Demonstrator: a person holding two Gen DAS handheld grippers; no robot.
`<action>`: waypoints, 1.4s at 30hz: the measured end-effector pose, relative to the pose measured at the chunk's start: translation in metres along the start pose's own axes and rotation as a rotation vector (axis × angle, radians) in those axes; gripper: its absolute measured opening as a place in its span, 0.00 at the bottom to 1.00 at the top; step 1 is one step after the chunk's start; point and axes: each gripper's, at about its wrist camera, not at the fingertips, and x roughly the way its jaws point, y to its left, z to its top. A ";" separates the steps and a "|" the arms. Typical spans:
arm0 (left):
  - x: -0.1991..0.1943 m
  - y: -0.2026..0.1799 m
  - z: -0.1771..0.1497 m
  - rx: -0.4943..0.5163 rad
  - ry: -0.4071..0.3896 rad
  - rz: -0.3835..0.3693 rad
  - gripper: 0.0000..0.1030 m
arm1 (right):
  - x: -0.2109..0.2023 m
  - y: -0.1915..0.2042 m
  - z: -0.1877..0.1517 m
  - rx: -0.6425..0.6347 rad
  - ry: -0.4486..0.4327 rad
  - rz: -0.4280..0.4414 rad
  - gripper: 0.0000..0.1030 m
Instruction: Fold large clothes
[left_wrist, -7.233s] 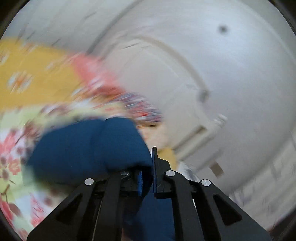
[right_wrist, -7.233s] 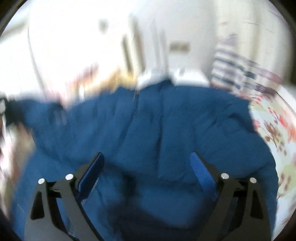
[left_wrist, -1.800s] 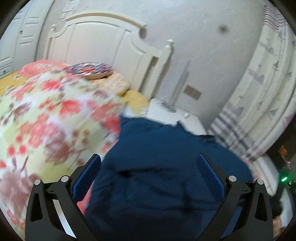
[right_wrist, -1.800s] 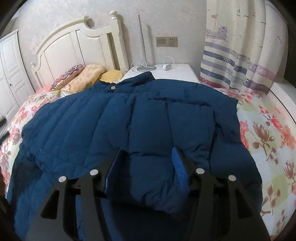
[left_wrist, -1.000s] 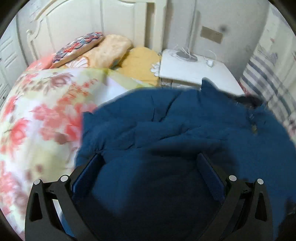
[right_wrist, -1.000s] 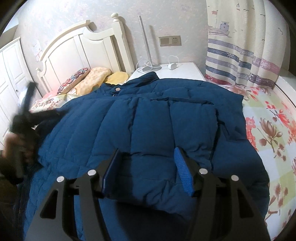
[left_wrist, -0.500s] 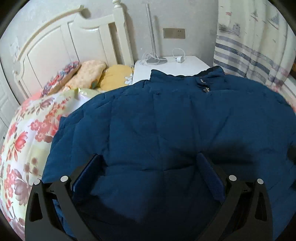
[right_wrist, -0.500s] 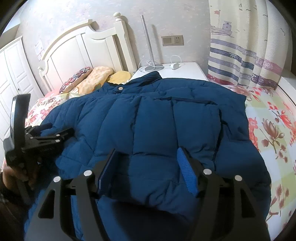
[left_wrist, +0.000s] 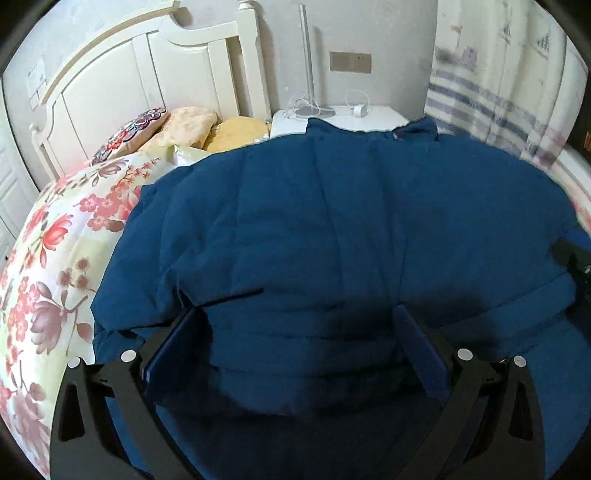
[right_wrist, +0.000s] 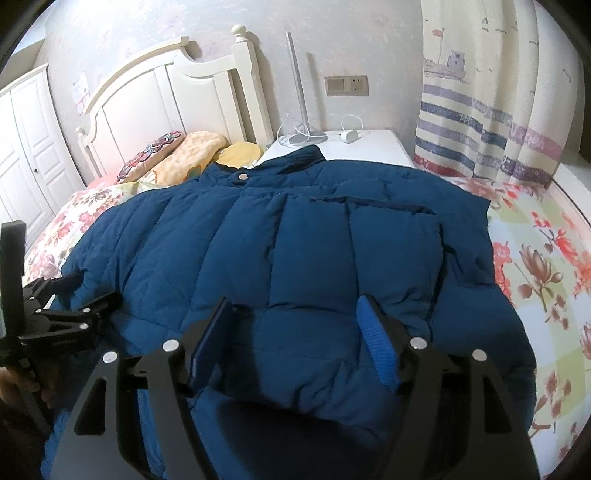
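A dark blue puffer jacket (right_wrist: 314, 236) lies spread on the bed, its collar (right_wrist: 295, 158) toward the nightstand. My right gripper (right_wrist: 291, 339) hovers at the jacket's near hem. Its jaws are opening, and a puffy fold of the hem bulges between them without being pinched. My left gripper (left_wrist: 295, 332) stands wide open over the jacket's (left_wrist: 351, 229) left part, with fabric below its fingers but nothing clamped. The left gripper (right_wrist: 88, 295) also shows in the right wrist view, at the jacket's left edge, held by a hand.
A floral bedspread (right_wrist: 546, 266) covers the bed on both sides of the jacket. Pillows (right_wrist: 177, 155) lean against the white headboard (right_wrist: 166, 96). A white nightstand (right_wrist: 351, 147) with a lamp and cables stands behind, beside a striped curtain (right_wrist: 487, 122).
My left gripper swung from the floral bedspread side to over the jacket, staying open. The right gripper's jaws widened while it stayed at the hem.
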 end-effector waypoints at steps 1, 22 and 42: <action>-0.001 0.000 0.000 -0.001 -0.002 0.000 0.96 | -0.002 0.000 0.000 -0.002 -0.009 -0.010 0.67; 0.002 0.007 -0.002 -0.025 -0.001 -0.031 0.96 | 0.085 -0.076 0.086 0.169 0.259 -0.150 0.91; 0.001 0.007 -0.003 -0.026 0.000 -0.029 0.96 | 0.020 0.044 -0.009 -0.230 0.126 -0.177 0.92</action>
